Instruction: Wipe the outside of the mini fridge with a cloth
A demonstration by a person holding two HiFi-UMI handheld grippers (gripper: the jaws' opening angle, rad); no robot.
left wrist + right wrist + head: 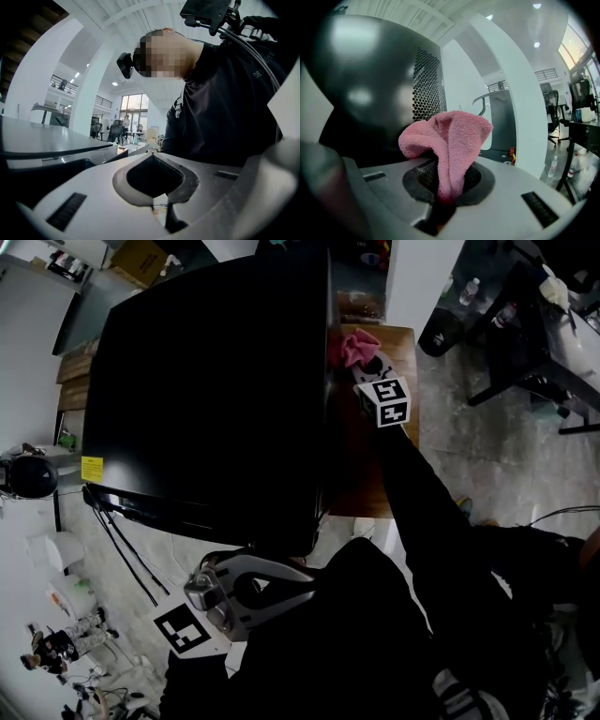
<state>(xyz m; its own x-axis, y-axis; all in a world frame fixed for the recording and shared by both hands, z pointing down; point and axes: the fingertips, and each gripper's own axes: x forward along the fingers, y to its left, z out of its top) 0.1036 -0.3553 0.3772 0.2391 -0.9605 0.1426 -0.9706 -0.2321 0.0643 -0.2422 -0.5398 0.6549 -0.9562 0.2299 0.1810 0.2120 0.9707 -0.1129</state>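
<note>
The right hand-held gripper [446, 194] is clenched on a pink terry cloth [451, 136], and a loose fold of the cloth stands up above the jaws. The cloth is at the right side wall of the glossy black mini fridge [206, 381], above the brown wooden tabletop [375, 470]. I cannot tell whether it touches the wall.

I judge that wiping this side is the step in hand. The next move calls for pressing the cloth flat and drawing it along the wall.

Only the right gripper view shows a perforated vent panel [425, 75]. Only the left gripper view shows that the left hand-held gripper [159, 199] is closed on nothing.
</note>
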